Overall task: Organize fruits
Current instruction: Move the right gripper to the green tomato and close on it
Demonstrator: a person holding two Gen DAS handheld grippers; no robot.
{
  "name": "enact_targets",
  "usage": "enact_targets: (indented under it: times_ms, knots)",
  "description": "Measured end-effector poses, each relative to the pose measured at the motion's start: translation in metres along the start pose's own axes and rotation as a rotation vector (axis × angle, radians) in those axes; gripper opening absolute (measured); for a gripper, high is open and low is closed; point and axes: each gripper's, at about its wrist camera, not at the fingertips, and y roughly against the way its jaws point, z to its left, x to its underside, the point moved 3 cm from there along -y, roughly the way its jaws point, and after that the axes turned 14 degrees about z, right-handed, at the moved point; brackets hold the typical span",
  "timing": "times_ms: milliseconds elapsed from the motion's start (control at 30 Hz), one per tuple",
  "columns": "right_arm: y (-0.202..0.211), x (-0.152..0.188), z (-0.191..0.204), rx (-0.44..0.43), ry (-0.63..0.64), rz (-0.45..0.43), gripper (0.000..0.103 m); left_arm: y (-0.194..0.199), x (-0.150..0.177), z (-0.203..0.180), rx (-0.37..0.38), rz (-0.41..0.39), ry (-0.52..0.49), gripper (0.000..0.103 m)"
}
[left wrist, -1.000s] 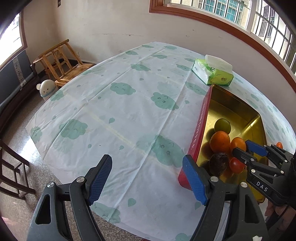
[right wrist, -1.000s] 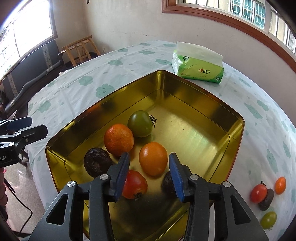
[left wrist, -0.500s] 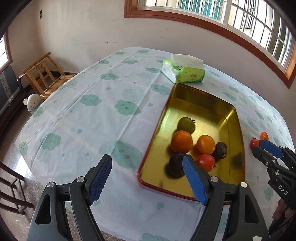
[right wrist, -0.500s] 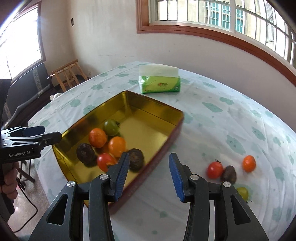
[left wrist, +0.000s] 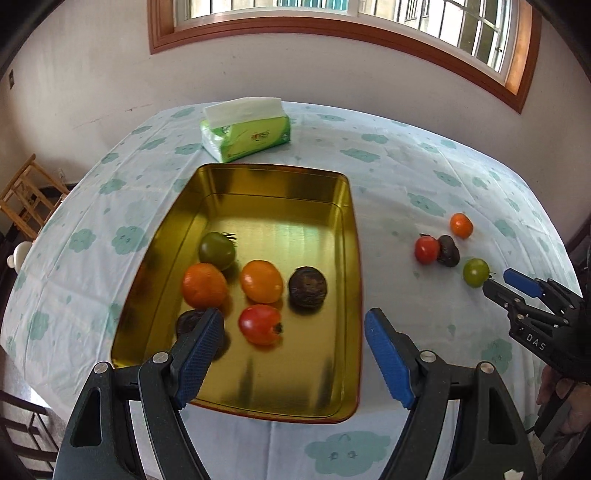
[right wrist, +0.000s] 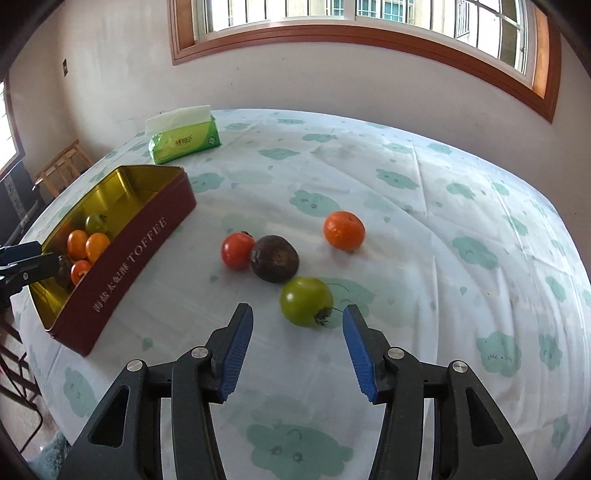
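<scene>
Tabletop point(right wrist: 424, 206) was covered by a white cloth printed with green clouds; a wood-framed window point(right wrist: 369, 22) was seen on the wall behind, a wooden chair point(left wrist: 26, 199) off the tin's left.

Landmark: gold-lined toffee tin point(left wrist: 325, 192). A green tissue pack point(left wrist: 245, 129) was noted just beyond its far end. Six fruits were counted inside it. Four were left loose on the cloth, well right of the tin: red tomato point(right wrist: 237, 250) touching a dark fruit point(right wrist: 274, 258), an orange point(right wrist: 344, 230) beyond, a green tomato point(right wrist: 306, 301) nearest.

Left gripper point(left wrist: 295, 358) was held wide, empty, over the tin's near end. Right gripper point(right wrist: 297, 347) was held wide, empty, just short of the green tomato.

A second earlier the right gripper was over the tin; it has since been swung out to the loose fruit.
</scene>
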Motion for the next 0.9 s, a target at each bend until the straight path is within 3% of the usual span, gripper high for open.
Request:
enact_targets:
  times_ms: [267, 633, 767, 900]
  knots:
    - [-0.025, -0.005, -0.011, -0.026, -0.005, 0.018, 0.052, -0.015, -0.011, -0.052, 0.014, 0.016, -0.111, 0.076]
    - [-0.040, -0.013, -0.005, -0.041, 0.022, 0.006, 0.051, -0.032, -0.026, -0.088, -0.004, 0.011, -0.169, 0.076]
    - [-0.040, -0.013, -0.005, -0.046, 0.022, -0.001, 0.040, -0.032, -0.027, -0.098, -0.003, 0.001, -0.185, 0.076]
    - [-0.039, -0.013, -0.004, -0.043, 0.022, -0.005, 0.038, -0.034, -0.028, -0.108, -0.008, -0.002, -0.207, 0.076]
